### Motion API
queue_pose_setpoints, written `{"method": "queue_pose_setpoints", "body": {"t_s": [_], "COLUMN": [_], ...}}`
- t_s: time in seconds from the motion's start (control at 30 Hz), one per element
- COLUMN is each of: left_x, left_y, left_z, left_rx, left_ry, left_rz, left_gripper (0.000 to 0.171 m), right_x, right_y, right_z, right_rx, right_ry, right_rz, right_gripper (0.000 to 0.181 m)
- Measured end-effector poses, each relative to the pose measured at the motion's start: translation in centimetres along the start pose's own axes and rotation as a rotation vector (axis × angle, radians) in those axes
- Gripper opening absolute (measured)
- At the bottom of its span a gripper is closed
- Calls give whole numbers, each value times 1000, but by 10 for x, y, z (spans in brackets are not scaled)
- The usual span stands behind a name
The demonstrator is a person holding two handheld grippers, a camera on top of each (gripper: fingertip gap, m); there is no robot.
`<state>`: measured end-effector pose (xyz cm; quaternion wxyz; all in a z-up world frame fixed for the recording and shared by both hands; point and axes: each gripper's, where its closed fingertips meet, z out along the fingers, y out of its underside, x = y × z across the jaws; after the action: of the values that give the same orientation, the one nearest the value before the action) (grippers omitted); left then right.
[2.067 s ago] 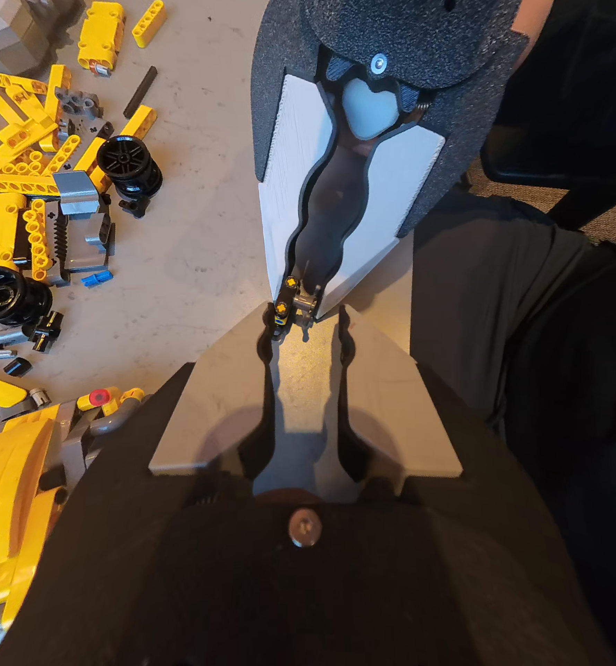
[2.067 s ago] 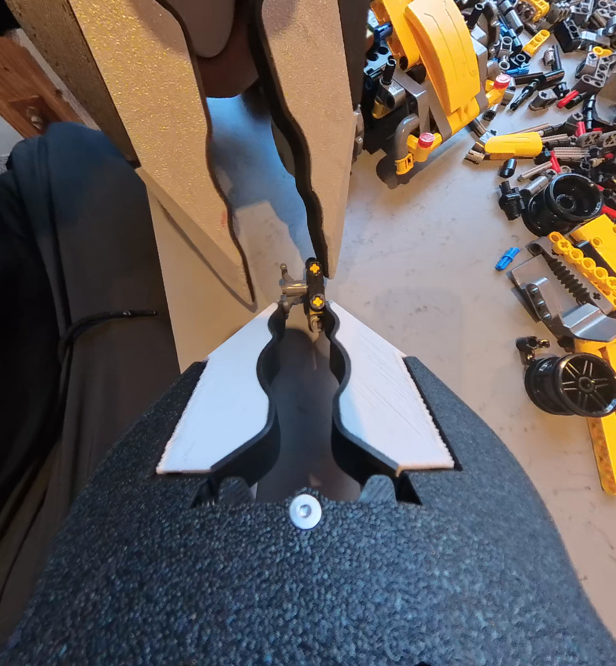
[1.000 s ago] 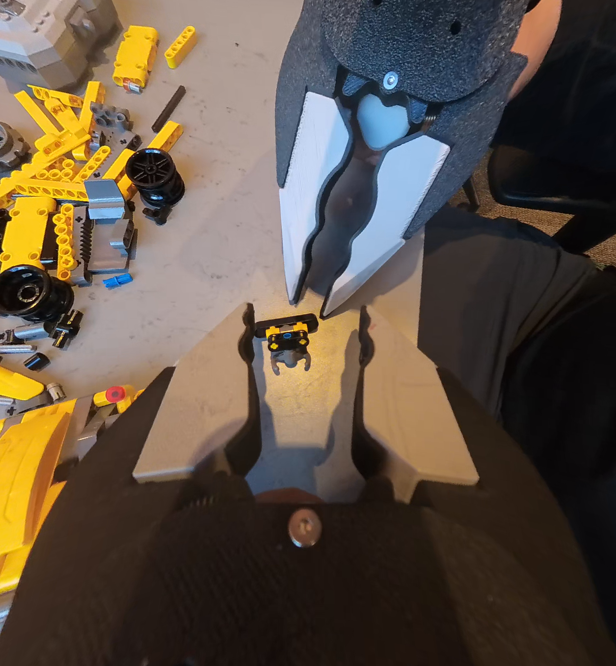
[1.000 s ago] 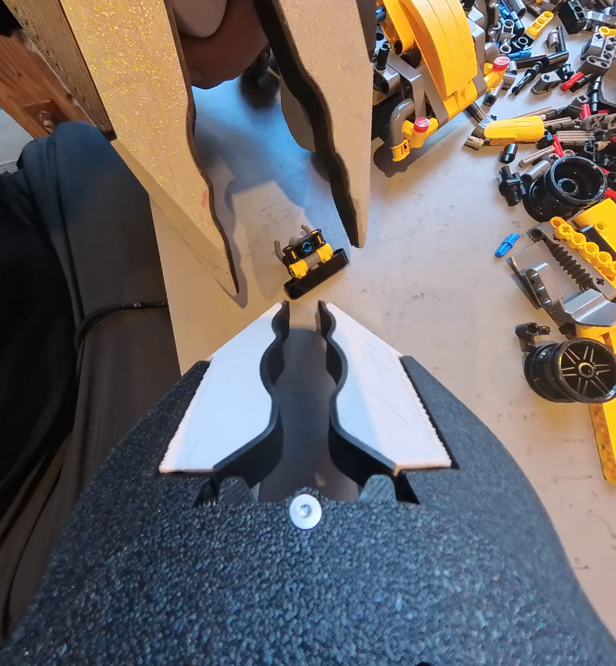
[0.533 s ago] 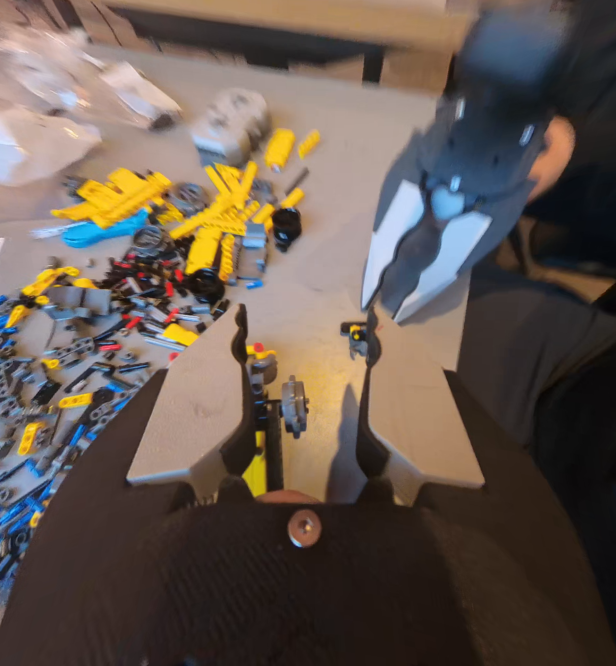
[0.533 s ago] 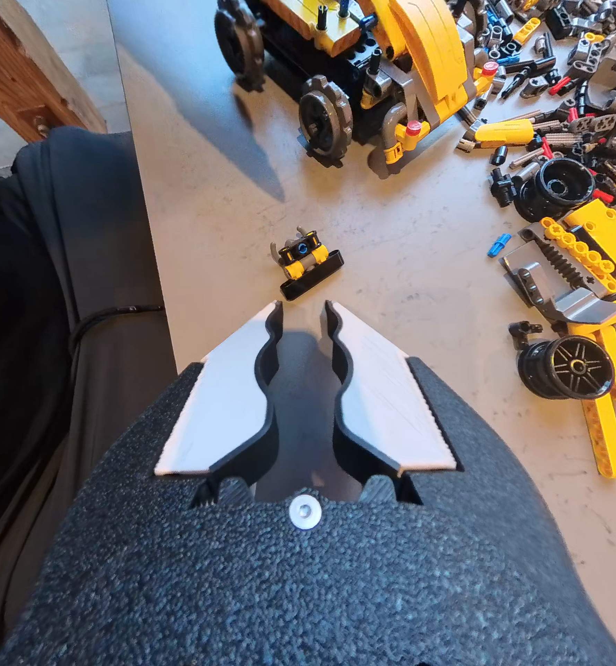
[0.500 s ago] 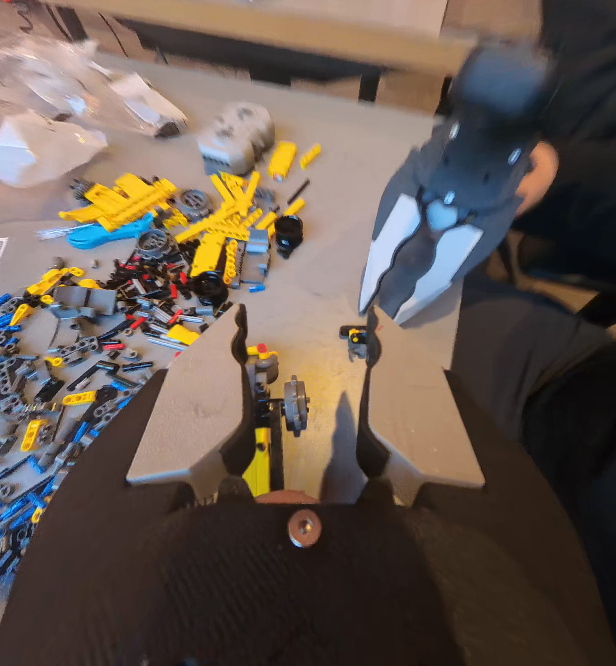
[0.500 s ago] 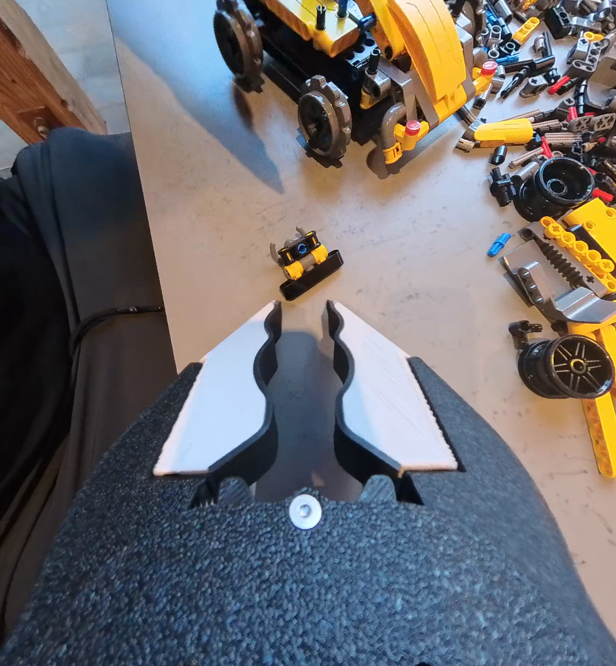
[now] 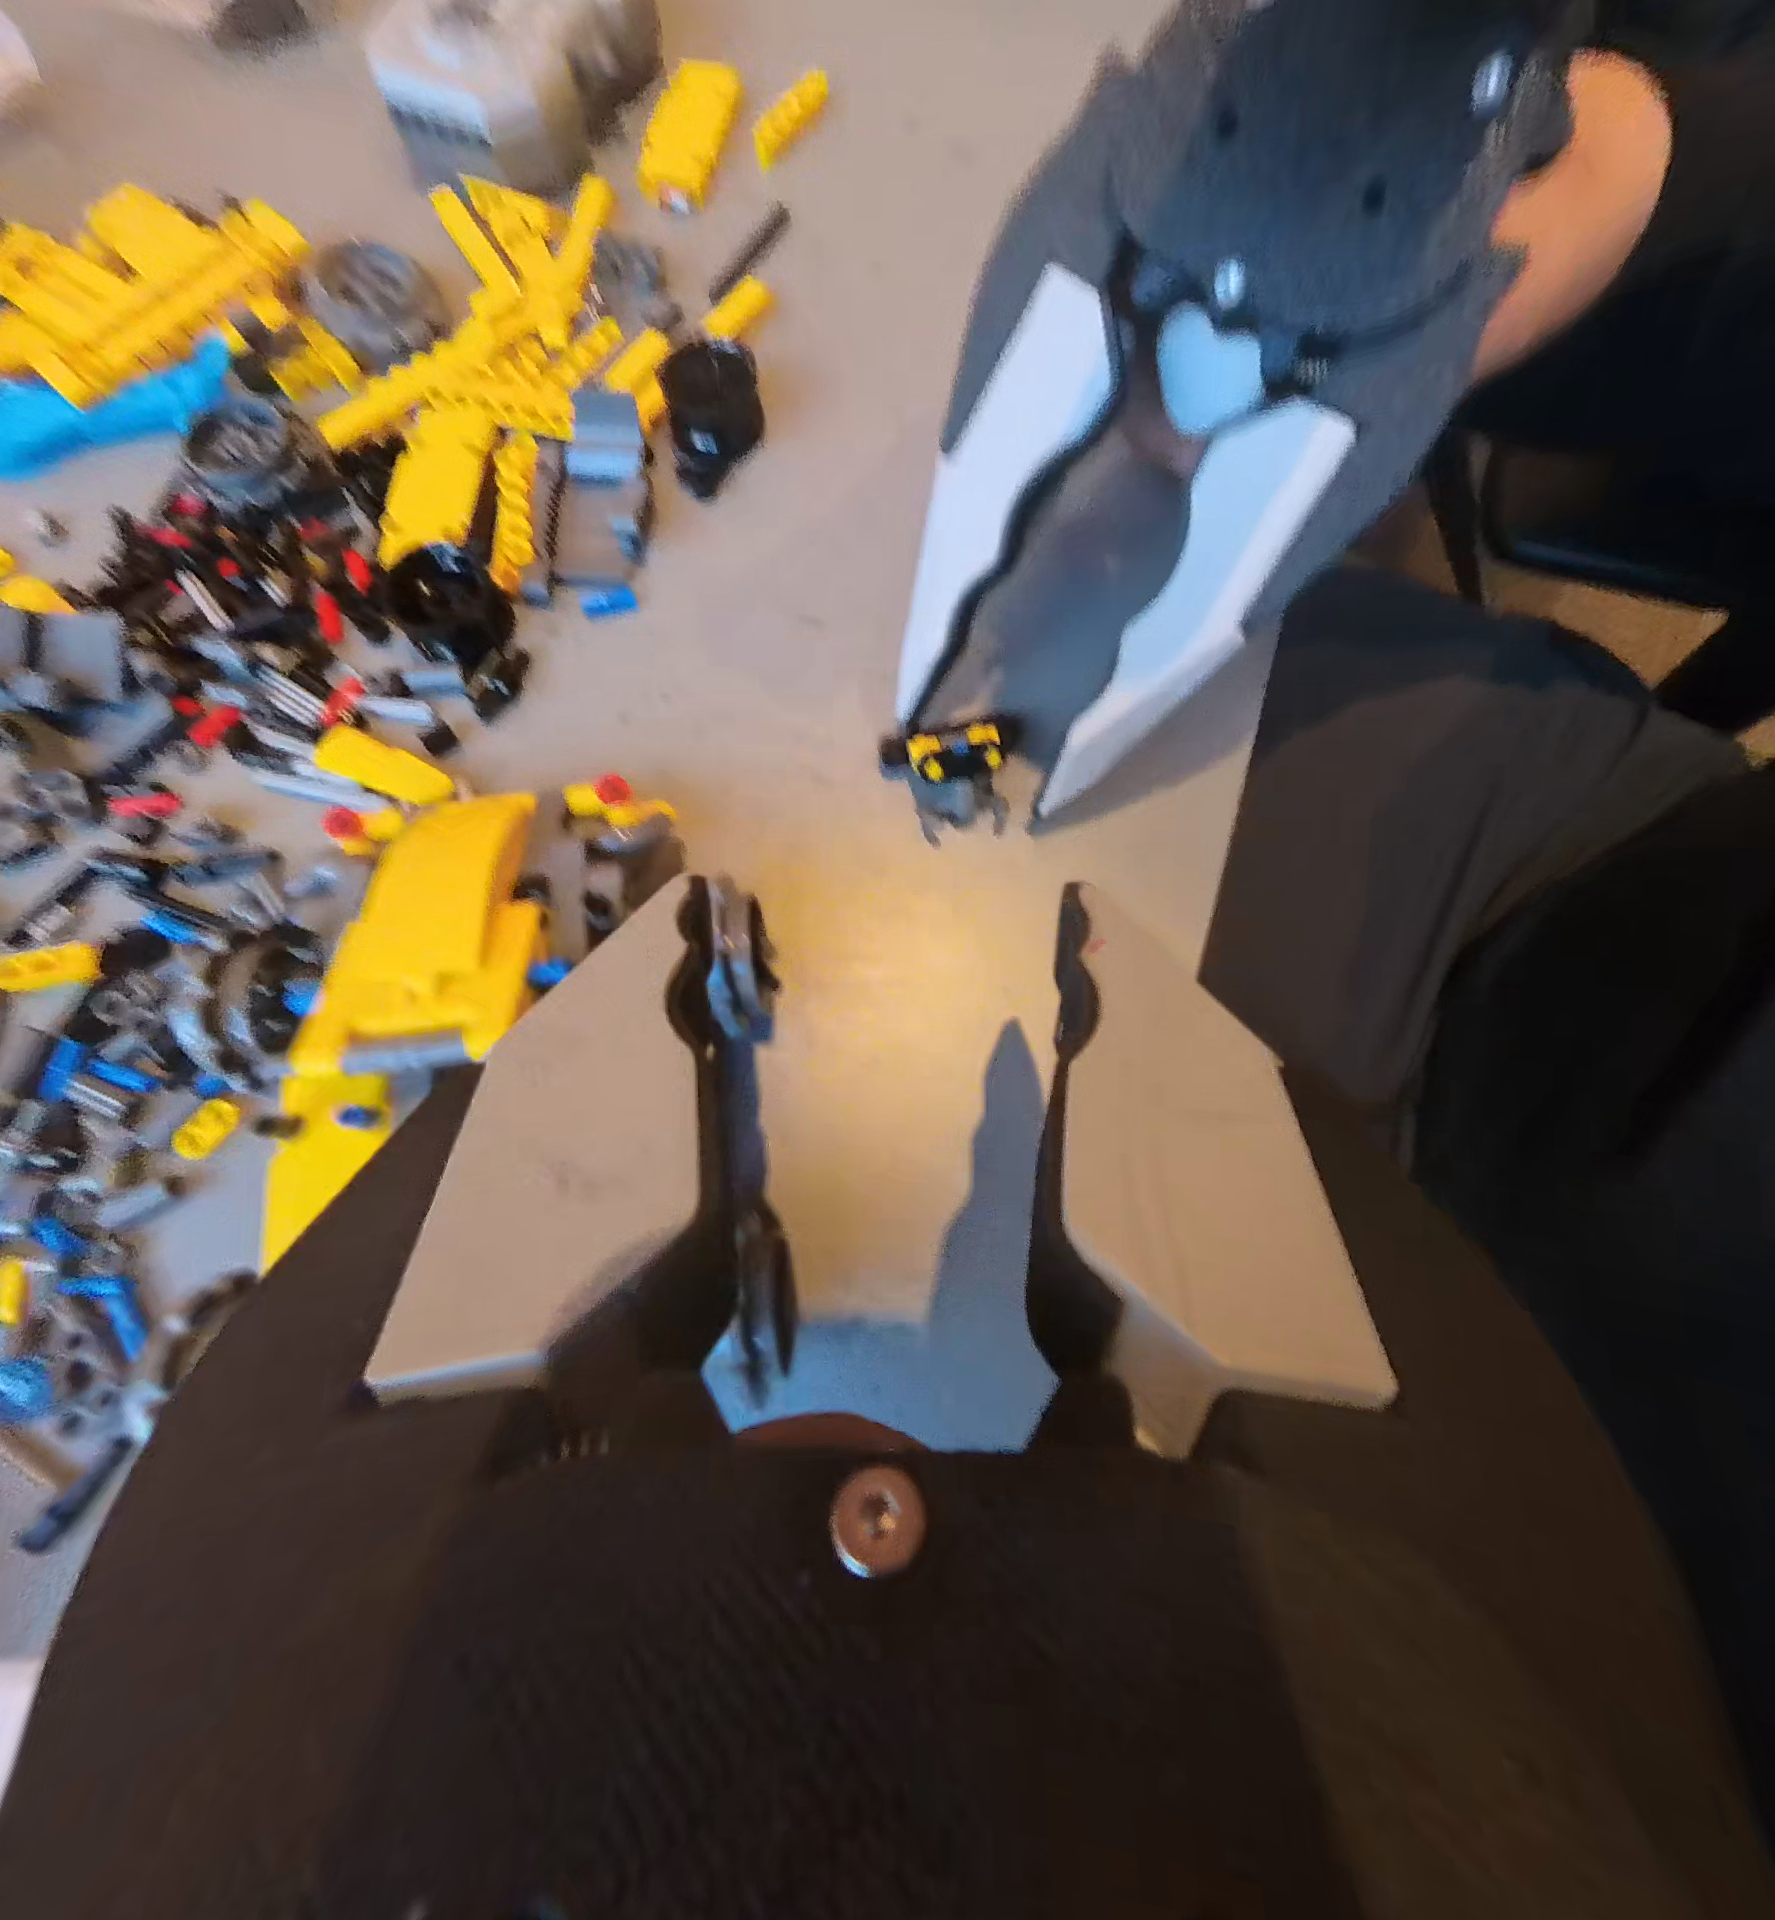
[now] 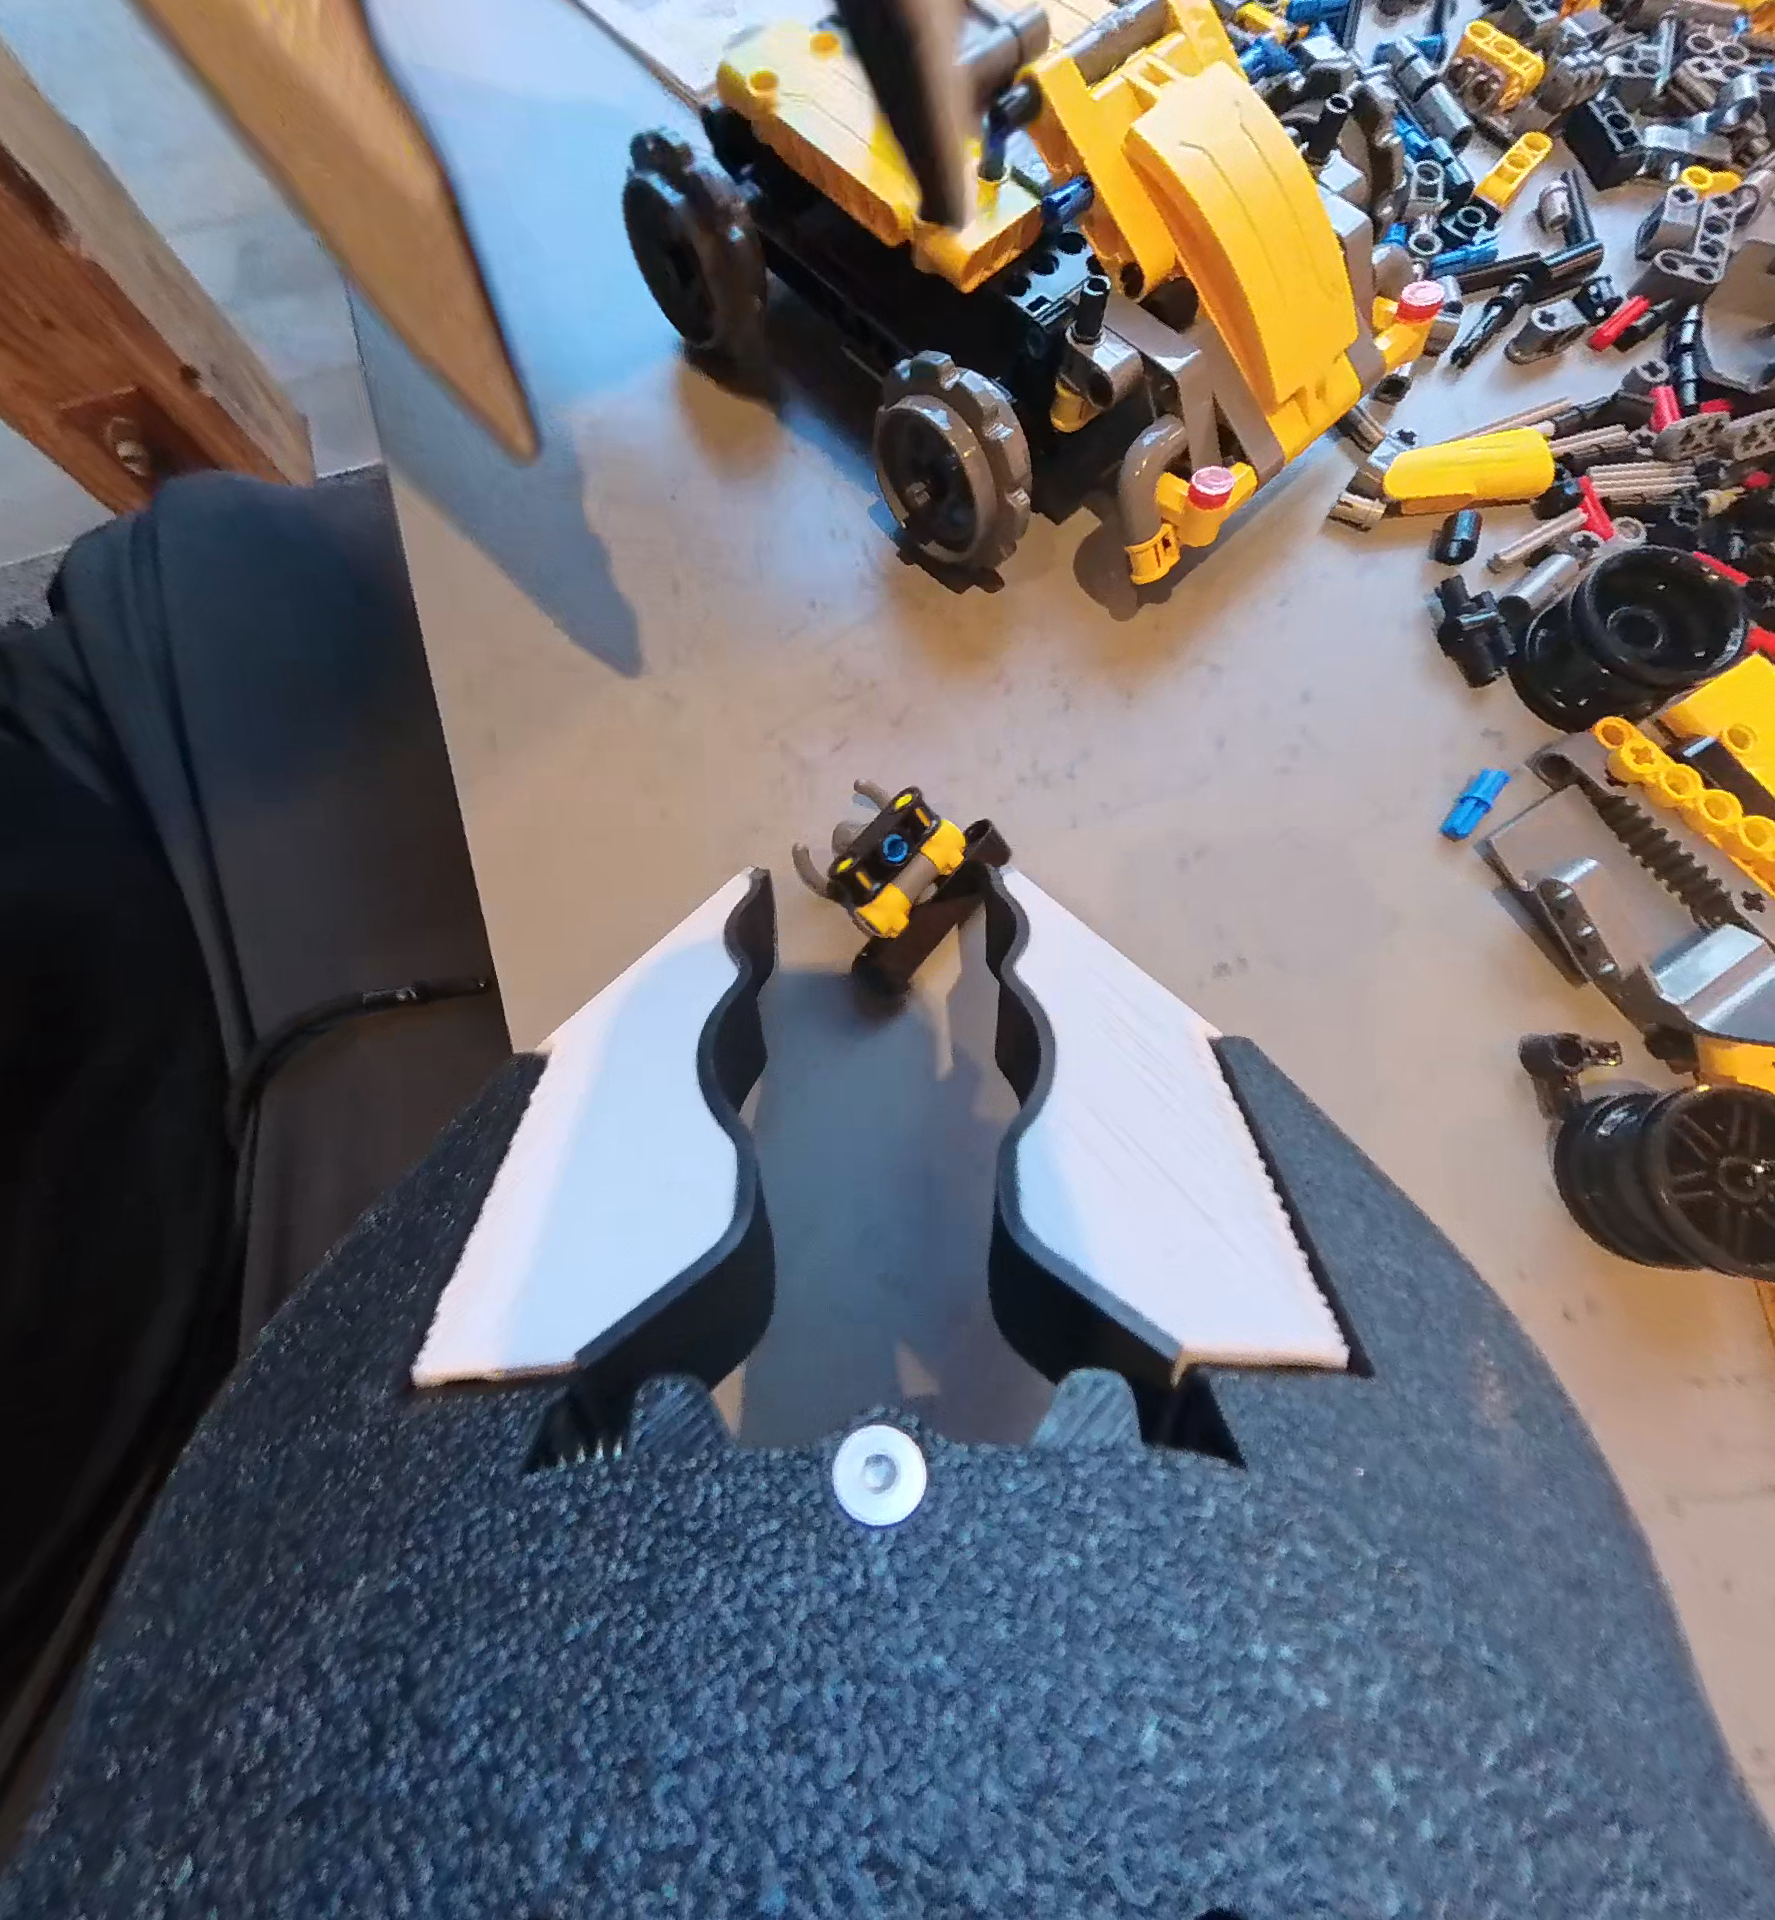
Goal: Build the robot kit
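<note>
A small black-and-yellow brick assembly [image 10: 893,878] lies on the beige table near its front edge. My right gripper [image 10: 878,883] is open, and the assembly sits between its fingertips without being clamped. In the left wrist view the assembly [image 9: 950,758] shows between the tips of the right gripper [image 9: 976,769]. My left gripper [image 9: 883,899] is open and empty over the yellow brick vehicle [image 10: 1049,301]. Two of the vehicle's dark wheels [image 9: 737,977] show just inside its left finger. In the right wrist view the left gripper's fingers [image 10: 395,260] hang over the vehicle's near side.
Loose yellow, black, grey, blue and red bricks [image 9: 239,623] cover the table's left part. Black wheels [image 10: 1693,1195] and a yellow-grey rack piece [image 10: 1693,862] lie right of my right gripper. A person's dark-clothed lap [image 9: 1485,935] borders the table's front edge [image 10: 447,790].
My right gripper has moved forward and opened wider, so the small assembly now sits between its tips. My left gripper has swung down over the yellow vehicle; its view is blurred.
</note>
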<state>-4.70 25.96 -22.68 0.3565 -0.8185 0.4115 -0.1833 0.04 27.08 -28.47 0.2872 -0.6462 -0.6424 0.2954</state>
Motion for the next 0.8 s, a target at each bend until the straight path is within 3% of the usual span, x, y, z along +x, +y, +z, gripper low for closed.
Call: {"method": "queue_pose_setpoints", "body": {"t_s": [0.17, 0.23, 0.33, 0.57, 0.8], "left_x": [40, 55, 69, 58, 39], "left_y": [48, 55, 54, 46, 61], "left_z": [7, 9, 14, 14, 15], "left_rx": [16, 30, 75, 135, 97], "left_ry": [83, 111, 123, 10, -58], "left_rz": [-109, -131, -132, -73, -48], "left_gripper": [57, 57, 55, 57, 55], "right_x": [4, 6, 6, 15, 20], "right_y": [4, 6, 6, -7, -15], "right_z": [-2, -2, -2, -1, 5], "right_rx": [-12, -18, -17, 43, 59], "right_ry": [6, 13, 4, 15, 11], "right_rz": [-4, -20, -18, 11, 35], "right_gripper": [30, 20, 18, 7, 7]}}
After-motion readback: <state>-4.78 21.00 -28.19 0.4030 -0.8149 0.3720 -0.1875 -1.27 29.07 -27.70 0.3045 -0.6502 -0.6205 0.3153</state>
